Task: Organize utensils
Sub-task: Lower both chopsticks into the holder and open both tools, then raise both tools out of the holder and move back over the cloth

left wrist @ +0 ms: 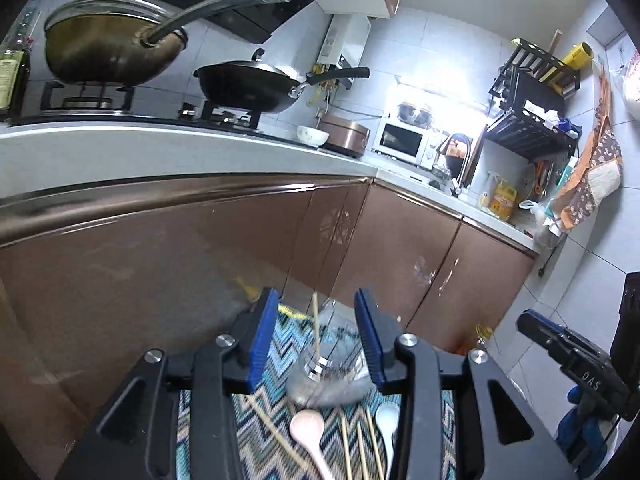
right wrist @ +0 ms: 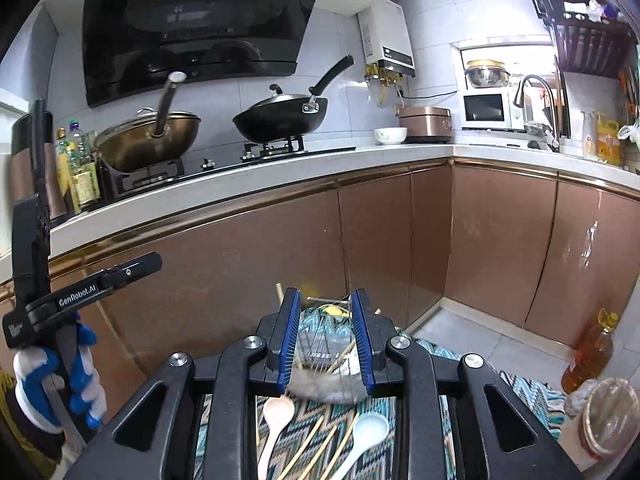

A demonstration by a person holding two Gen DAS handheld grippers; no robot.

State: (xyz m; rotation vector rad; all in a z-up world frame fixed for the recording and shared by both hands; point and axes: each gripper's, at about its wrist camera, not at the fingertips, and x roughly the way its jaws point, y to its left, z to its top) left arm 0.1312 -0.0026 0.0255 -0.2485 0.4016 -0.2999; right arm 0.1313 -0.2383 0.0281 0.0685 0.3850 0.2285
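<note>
Little is sorted yet: one chopstick (left wrist: 316,330) stands in the wire holder (right wrist: 326,356), while a pink spoon (right wrist: 276,416), a white spoon (right wrist: 366,432) and loose chopsticks (right wrist: 316,446) lie on the zigzag mat (right wrist: 528,390) just in front of the holder. Both the left tongs (left wrist: 316,332) and right tongs (right wrist: 326,340) are released and empty, raised above the mat and angled slightly down toward the holder.

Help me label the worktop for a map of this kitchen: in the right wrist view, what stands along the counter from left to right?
Oil bottles → brass-coloured wok with glass lid → black wok → white bowl → copper rice cooker → white microwave → tap → yellow bottle.
</note>
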